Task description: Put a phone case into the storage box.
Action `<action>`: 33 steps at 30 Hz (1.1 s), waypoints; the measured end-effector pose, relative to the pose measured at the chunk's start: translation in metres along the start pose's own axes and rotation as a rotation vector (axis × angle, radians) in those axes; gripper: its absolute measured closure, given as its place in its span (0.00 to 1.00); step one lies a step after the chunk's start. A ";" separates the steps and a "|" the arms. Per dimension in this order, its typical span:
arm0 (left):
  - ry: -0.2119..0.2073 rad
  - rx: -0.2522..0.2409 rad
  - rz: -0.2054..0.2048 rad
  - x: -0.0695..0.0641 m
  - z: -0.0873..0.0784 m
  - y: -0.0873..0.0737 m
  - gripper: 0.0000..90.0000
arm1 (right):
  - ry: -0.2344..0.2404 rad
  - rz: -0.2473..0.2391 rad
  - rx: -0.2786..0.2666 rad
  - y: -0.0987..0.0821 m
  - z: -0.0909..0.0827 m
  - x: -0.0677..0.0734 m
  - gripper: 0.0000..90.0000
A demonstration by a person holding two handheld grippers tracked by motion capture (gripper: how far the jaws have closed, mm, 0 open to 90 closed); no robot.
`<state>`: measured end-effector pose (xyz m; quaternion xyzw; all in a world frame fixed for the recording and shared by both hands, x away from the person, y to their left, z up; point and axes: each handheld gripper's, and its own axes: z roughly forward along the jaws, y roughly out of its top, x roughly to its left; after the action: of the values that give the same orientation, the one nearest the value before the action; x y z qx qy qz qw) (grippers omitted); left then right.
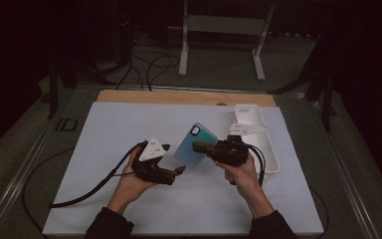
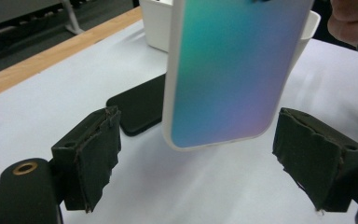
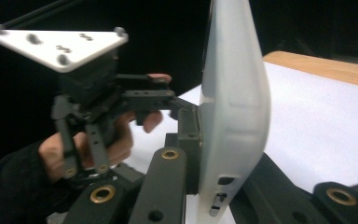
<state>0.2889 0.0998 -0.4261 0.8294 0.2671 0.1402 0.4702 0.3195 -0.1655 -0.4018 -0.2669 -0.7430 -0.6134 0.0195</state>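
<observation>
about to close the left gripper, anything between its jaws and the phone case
Nothing visible. The phone case, held up by the right gripper, hangs in the gap of the open left gripper, apart from both pads.

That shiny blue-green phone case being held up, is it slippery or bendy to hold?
Probably somewhat slippery: the case looks smooth and glossy. The right gripper pinches it by one thin edge, so it may pivot or flex a little. It looks like a thin, hollow shell, so likely light; the left gripper waits open near its lower end.

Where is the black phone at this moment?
In the left gripper view, the black phone lies flat on the white sheet, behind the lifted teal phone case and in front of the white tray.
</observation>
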 end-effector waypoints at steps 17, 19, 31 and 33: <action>-0.237 -0.014 0.009 0.001 0.001 -0.003 0.55 | 0.148 -0.156 0.062 0.001 0.001 0.012 0.96; -0.249 -0.002 0.018 0.000 0.002 -0.005 0.57 | 0.148 -0.165 0.068 0.002 0.002 0.013 0.96; -0.293 0.027 0.028 -0.004 0.008 -0.010 0.85 | 0.068 -0.202 0.065 0.005 0.002 0.012 0.70; -0.293 0.020 0.028 -0.005 0.009 -0.010 0.89 | 0.057 -0.193 0.068 0.005 0.002 0.013 0.63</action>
<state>0.2856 0.0948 -0.4392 0.8493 0.1854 0.0213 0.4938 0.3115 -0.1580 -0.3935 -0.1760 -0.7848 -0.5941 -0.0096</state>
